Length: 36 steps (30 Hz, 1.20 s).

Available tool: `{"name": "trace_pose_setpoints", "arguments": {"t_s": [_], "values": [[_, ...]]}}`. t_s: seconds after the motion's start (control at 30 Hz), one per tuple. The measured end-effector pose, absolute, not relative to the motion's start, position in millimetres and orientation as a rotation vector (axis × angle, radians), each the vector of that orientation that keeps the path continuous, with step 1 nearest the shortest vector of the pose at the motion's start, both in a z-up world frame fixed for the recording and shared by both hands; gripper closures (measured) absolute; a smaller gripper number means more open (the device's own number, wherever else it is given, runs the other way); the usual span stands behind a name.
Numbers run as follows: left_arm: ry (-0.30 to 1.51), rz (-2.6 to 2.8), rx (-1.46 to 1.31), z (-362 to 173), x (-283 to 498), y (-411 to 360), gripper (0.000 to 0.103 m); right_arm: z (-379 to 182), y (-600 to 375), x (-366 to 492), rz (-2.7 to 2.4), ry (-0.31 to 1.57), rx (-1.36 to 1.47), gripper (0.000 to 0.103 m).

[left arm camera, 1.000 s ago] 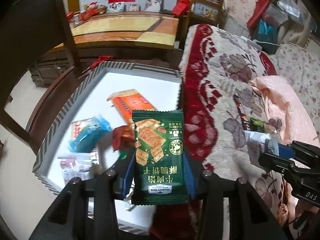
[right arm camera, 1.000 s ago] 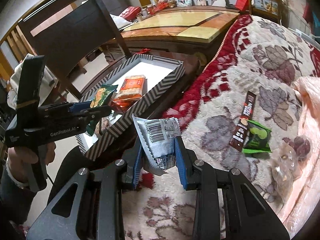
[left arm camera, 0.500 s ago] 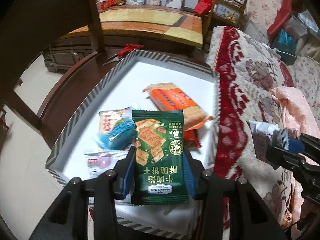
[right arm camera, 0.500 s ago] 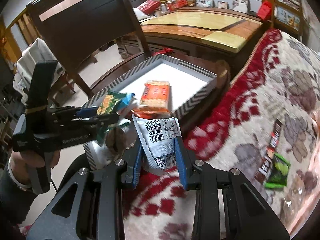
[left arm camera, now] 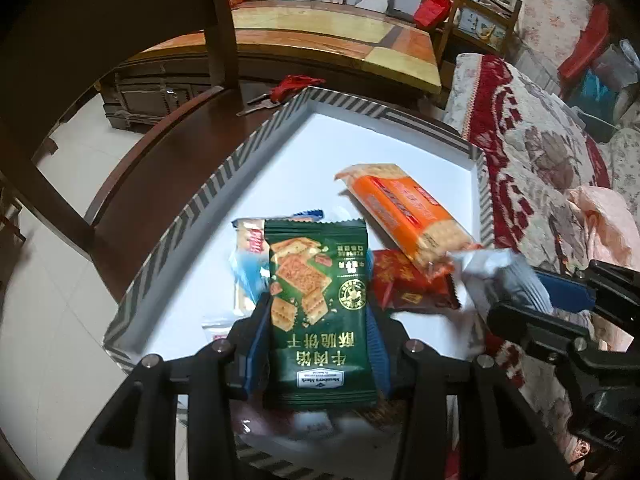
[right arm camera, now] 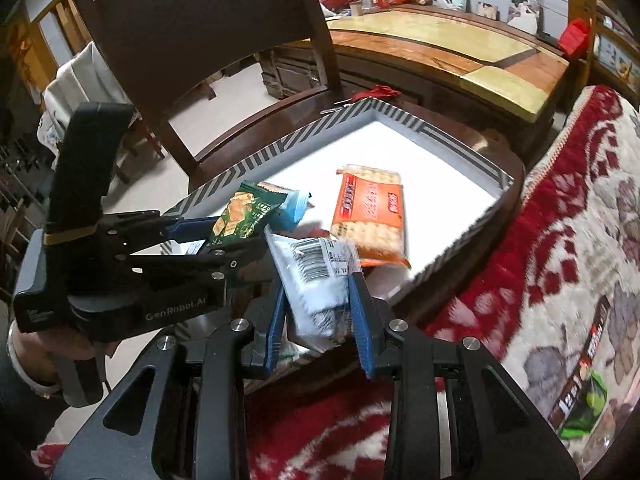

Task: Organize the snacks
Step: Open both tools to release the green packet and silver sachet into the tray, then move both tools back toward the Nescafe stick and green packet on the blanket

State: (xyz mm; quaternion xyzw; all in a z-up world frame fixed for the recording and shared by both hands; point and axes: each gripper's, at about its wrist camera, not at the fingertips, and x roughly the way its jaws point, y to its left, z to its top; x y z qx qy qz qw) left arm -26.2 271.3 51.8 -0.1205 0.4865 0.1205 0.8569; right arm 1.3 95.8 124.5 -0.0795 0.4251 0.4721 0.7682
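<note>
Right now both grippers carry a snack to the striped box that sits on a dark wooden chair seat beside the flowered sofa. The left gripper has its fingers clenched on a green cracker packet, held just above the near end of the box. The right gripper grips a silver-white packet with a barcode, hovering at the box's near edge, close to the other gripper. Already inside lie an orange cracker pack, a red packet and a blue-and-white packet. The step in hand looks like delivery: each packet needs lowering over bare white floor of the box, then the fingers must part. With the grippers this near each other, one should probably release first. A dark stick packet and a small green packet wait on the sofa.
</note>
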Motion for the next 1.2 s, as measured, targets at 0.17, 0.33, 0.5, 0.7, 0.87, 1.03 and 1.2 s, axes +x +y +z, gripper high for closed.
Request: {"name": "trace_pose_setpoints", "arguments": {"t_s": [0.17, 0.33, 0.5, 0.7, 0.87, 1.03, 1.2], "values": [[1.020, 0.272, -0.270, 50, -20, 280, 0.057, 123, 112, 4, 1.033, 0.911, -0.211, 0.074], [1.018, 0.290, -0.263, 50, -19, 284, 0.057, 112, 127, 5, 1.039, 0.931, -0.227, 0.074], [1.018, 0.321, -0.257, 49, -21, 288, 0.053, 99, 132, 0, 1.080, 0.998, -0.170, 0.073], [1.009, 0.344, -0.244, 53, -25, 287, 0.049, 103, 130, -17, 1.105, 0.979, -0.211, 0.070], [0.980, 0.353, -0.255, 63, -31, 284, 0.032, 109, 114, -22, 1.104, 0.980, -0.174, 0.070], [0.948, 0.367, -0.259, 75, -37, 279, 0.019, 117, 97, -23, 1.098, 0.960, -0.115, 0.070], [0.946, 0.356, -0.246, 82, -36, 266, 0.018, 123, 81, -24, 1.077, 0.939, -0.092, 0.070]]}}
